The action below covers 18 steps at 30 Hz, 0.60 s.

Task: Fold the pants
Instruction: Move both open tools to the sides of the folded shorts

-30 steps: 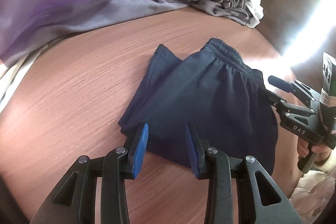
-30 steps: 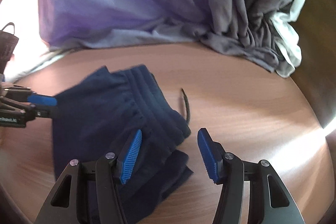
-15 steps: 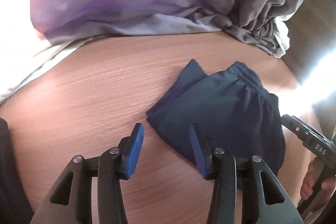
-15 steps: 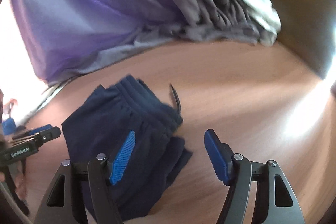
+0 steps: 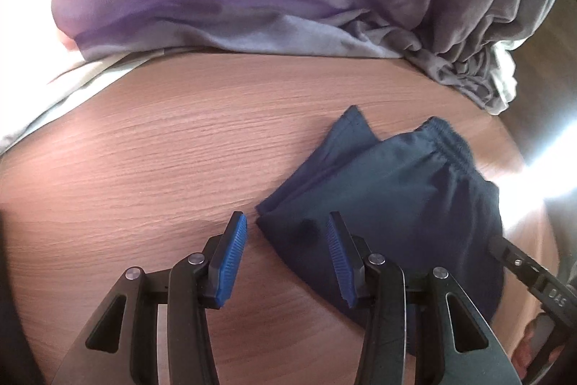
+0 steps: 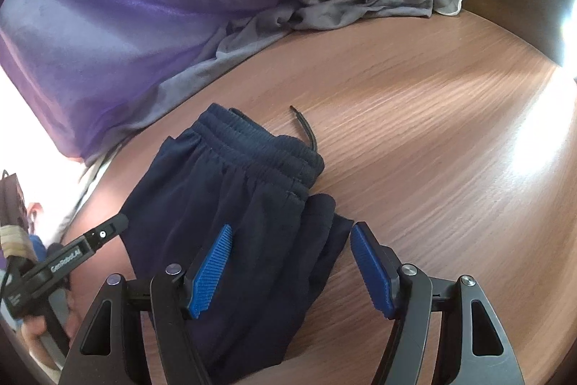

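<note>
Blue-padded left gripper (image 5: 286, 255) has drawn back off the navy pants (image 5: 396, 204), jaws parted, gripping nothing; right gripper (image 6: 290, 267) spread wider than before, also holding nothing — pants lie folded on the wooden table (image 6: 432, 132), nearer corner between its pads.

— Anything readable on my feeds?

— Two bits of white lettering, both on gripper bodies. In my right wrist view, the left gripper (image 6: 108, 230) carries "GenRobot.AI" along its black arm. A second white label sits lower on that arm, too blurred for me to read.

— And the other camera?

— The right gripper (image 5: 519, 262), at the frame's edge, shows "DAS". I can read nothing else.
</note>
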Available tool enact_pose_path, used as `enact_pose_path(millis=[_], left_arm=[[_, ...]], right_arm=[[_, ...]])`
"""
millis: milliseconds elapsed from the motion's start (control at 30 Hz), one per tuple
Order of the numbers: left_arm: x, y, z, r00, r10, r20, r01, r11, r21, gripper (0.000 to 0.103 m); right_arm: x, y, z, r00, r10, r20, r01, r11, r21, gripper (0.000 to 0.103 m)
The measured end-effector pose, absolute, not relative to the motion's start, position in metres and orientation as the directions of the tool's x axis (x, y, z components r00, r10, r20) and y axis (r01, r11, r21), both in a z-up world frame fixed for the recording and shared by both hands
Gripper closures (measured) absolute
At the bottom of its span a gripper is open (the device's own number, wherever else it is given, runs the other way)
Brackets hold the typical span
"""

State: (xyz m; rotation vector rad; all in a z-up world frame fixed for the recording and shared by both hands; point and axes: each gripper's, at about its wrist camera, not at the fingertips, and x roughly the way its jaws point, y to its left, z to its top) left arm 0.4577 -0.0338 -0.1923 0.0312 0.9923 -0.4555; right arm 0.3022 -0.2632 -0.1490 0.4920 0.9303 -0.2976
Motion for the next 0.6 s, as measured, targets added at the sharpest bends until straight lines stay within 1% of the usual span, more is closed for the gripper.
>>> enact_pose_path(millis=[233, 333, 400, 433, 467, 600], left_arm=[[0.4617, -0.0319, -0.1962, 0.454, -0.373, -0.809, 0.355, 0.909, -0.220, 0.058], [0.4624, -0.0305, -0.1962, 0.455, -0.385, -0.803, 0.347, 0.907, -0.238, 0.060], [0.4615, -0.0309, -0.1965, 0.450, -0.397, -0.800, 0.356, 0.901, -0.247, 0.065], [0.4611, -0.0315, -0.1968, 0.443, -0.403, -0.801, 0.361, 0.898, -0.252, 0.072], [0.4608, -0.0320, -0.1968, 0.439, -0.406, -0.802, 0.362, 0.896, -0.255, 0.075], [0.4610, -0.0325, -0.1968, 0.434, -0.417, -0.798, 0.365, 0.892, -0.268, 0.079]], right_arm=[[0.3047, -0.2629, -0.1533, 0.556, -0.049, -0.830, 0.463, 0.847, 0.261, 0.034], [0.3050, -0.2622, -0.1530, 0.556, -0.054, -0.829, 0.466, 0.847, 0.257, 0.034], [0.3055, -0.2616, -0.1528, 0.557, -0.053, -0.829, 0.465, 0.847, 0.258, 0.034], [0.3060, -0.2615, -0.1530, 0.558, -0.053, -0.828, 0.464, 0.848, 0.258, 0.034], [0.3064, -0.2613, -0.1530, 0.558, -0.054, -0.828, 0.463, 0.848, 0.256, 0.034], [0.3088, -0.2620, -0.1530, 0.559, -0.044, -0.828, 0.463, 0.845, 0.268, 0.034]])
